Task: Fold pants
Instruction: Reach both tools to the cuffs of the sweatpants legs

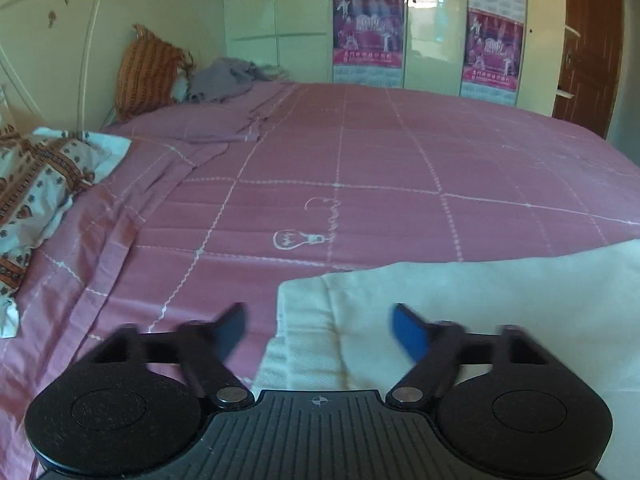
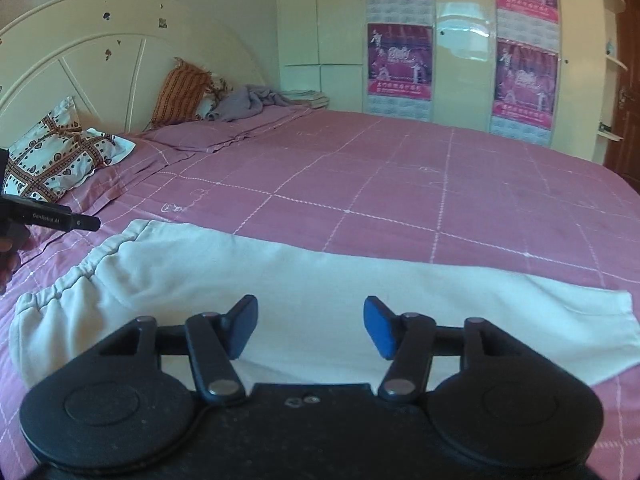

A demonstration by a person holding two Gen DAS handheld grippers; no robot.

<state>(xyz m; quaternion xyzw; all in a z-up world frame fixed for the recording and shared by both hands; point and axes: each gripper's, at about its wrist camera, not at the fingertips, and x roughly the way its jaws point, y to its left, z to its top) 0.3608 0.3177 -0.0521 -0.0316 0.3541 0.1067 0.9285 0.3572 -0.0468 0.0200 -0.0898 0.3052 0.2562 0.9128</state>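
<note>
Cream pants lie flat across the pink bedspread, waistband at the left, leg hem at the right. My right gripper is open above the middle of the pants and holds nothing. In the left wrist view the pants' waistband end lies at the lower right. My left gripper is open just above that edge and is empty. The left gripper also shows at the left edge of the right wrist view, beside the waistband.
The pink checked bed stretches ahead. Patterned pillows, an orange cushion and a grey heap of cloth sit by the headboard. A wardrobe with posters stands behind; a brown door is at right.
</note>
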